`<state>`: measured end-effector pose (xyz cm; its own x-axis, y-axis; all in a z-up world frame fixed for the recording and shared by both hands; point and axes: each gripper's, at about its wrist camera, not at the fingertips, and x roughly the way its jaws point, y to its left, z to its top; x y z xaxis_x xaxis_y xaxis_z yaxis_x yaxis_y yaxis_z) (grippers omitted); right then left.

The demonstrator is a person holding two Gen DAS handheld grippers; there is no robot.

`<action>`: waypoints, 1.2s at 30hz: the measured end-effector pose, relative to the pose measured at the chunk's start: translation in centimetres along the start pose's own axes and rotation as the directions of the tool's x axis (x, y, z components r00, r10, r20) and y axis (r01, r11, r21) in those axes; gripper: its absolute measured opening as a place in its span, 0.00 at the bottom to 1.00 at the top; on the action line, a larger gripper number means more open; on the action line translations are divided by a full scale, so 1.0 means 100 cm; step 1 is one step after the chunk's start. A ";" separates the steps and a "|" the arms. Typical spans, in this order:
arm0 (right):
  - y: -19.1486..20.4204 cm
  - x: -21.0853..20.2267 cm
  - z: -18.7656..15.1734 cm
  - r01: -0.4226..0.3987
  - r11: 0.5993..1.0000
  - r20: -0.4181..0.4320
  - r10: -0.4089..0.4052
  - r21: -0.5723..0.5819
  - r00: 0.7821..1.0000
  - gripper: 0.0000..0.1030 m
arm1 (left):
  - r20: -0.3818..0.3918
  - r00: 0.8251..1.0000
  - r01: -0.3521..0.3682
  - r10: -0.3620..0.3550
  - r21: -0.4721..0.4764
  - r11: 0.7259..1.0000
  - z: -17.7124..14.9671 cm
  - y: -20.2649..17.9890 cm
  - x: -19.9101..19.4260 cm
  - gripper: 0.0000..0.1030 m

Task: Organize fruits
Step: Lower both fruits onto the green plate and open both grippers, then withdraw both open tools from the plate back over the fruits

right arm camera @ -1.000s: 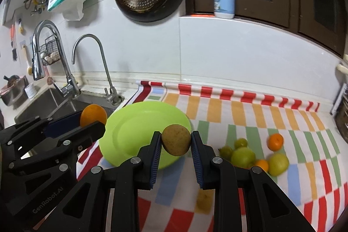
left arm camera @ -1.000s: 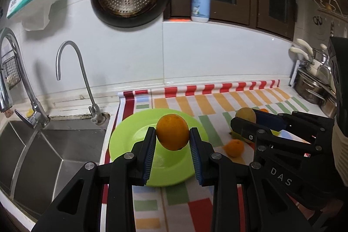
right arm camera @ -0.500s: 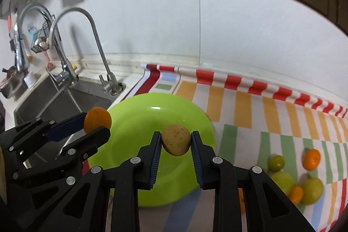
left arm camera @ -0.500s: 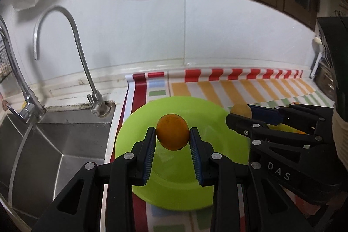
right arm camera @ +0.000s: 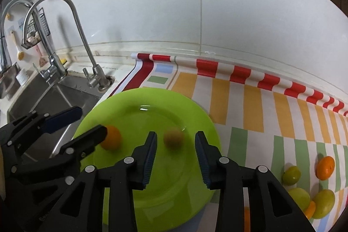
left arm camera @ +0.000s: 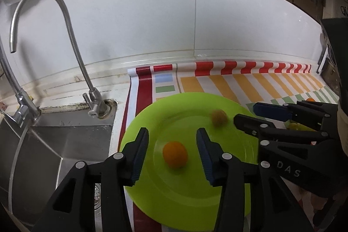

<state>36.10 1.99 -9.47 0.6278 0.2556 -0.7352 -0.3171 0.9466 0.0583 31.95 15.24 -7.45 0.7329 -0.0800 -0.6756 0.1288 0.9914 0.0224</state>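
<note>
A lime-green plate [left arm camera: 228,186] [right arm camera: 152,199] lies on the striped mat beside the sink. Above it my left gripper [left arm camera: 173,154] has its jaws opening. An orange [left arm camera: 175,154] [right arm camera: 111,140] sits blurred between them, clear of both pads, on or just over the plate. My right gripper [right arm camera: 175,154] is likewise opening over the plate. A brown round fruit [right arm camera: 173,137] [left arm camera: 218,118], also blurred, lies between its pads without touching them. The right gripper shows at the right of the left wrist view, the left gripper at the left of the right wrist view.
A steel sink [left arm camera: 54,156] with a curved tap [left arm camera: 71,36] lies left of the plate. Several green and orange fruits [right arm camera: 304,190] lie on the striped mat [right arm camera: 250,105] at the right. A white tiled wall stands close behind.
Both grippers moved forward and down over the plate. Both have let go: the orange and the brown fruit left the pads and dropped toward the plate.
</note>
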 end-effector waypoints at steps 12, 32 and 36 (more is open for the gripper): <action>-0.004 -0.059 -0.028 0.037 0.998 0.064 -0.039 0.044 0.997 0.36 | 0.036 0.999 0.006 -0.004 -0.042 0.999 -0.011 -0.009 -0.051 0.50; -0.037 -0.174 -0.074 0.045 0.998 0.228 -0.056 0.054 0.972 0.56 | 0.143 0.989 -0.031 0.036 -0.038 0.999 -0.027 -0.077 -0.141 0.69; -0.051 -0.189 -0.089 0.058 0.997 0.232 -0.070 0.059 0.970 0.57 | 0.157 0.987 -0.020 0.024 -0.030 0.999 -0.032 -0.098 -0.153 0.74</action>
<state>19.56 -9.38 -1.85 0.7960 0.2275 -0.5609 -0.2379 0.9697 0.0556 17.32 7.11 0.35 0.8317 -0.0711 -0.5506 0.0941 0.9955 0.0135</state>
